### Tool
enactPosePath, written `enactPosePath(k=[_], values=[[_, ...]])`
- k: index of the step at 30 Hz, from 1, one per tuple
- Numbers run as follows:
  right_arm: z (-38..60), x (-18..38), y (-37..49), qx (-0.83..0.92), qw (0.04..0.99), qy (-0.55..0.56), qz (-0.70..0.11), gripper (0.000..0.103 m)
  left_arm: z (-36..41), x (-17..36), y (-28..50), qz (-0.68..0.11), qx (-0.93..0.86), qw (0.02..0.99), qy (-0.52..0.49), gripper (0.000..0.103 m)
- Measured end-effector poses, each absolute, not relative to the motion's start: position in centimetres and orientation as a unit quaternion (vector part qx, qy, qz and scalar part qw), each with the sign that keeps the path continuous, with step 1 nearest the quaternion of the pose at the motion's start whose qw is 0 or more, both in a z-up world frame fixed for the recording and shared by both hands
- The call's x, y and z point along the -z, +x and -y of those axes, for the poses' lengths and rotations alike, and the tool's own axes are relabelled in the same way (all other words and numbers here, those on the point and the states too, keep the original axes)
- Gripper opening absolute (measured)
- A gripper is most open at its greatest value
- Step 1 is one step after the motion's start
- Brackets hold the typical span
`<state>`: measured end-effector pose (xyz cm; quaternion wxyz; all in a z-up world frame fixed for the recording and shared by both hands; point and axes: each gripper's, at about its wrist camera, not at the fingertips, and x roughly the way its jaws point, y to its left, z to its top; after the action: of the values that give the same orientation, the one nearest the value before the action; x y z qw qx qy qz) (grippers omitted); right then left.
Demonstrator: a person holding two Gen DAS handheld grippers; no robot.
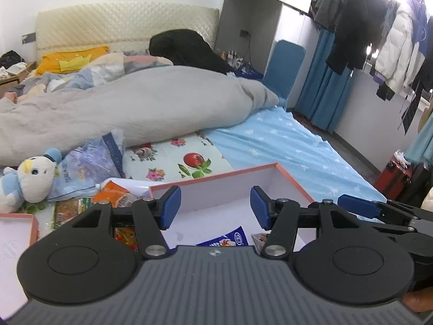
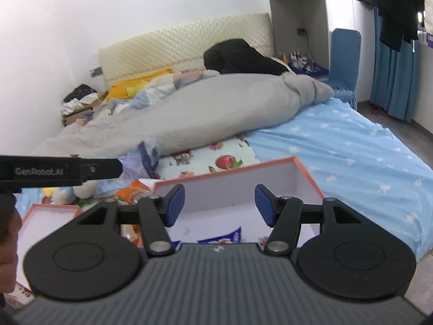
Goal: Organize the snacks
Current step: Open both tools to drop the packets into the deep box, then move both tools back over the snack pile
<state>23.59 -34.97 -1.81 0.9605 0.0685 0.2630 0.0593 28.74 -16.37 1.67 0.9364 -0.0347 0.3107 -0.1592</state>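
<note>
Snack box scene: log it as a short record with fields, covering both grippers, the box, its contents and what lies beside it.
setting: bed with a grey duvet and a fruit-print mat
box: open, pink-rimmed, white inside, on the mat
in box: blue-and-white packet; another wrapper partly hidden
beside box: orange snack bag, green-edged packet, box lid, plush toy
left gripper: open, nothing between its jaws
right gripper: open, nothing between its jaws

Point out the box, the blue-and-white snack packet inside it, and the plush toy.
box (image 1: pixel 293 180): left wrist view, orange rim of the right wall.
blue-and-white snack packet (image 1: pixel 230 239): left wrist view, its printed face.
plush toy (image 1: pixel 32 177): left wrist view, its white head.
</note>
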Motion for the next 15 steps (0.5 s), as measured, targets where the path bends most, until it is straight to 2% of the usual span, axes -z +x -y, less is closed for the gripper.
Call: enactPosePath(k=[15], values=[[29.5,0.6,21.5,-0.112,0.963,0.050,-0.240,0.060,9.3,-2.2,24.4,-0.294,0.118,0.946,-0.060,0.062]])
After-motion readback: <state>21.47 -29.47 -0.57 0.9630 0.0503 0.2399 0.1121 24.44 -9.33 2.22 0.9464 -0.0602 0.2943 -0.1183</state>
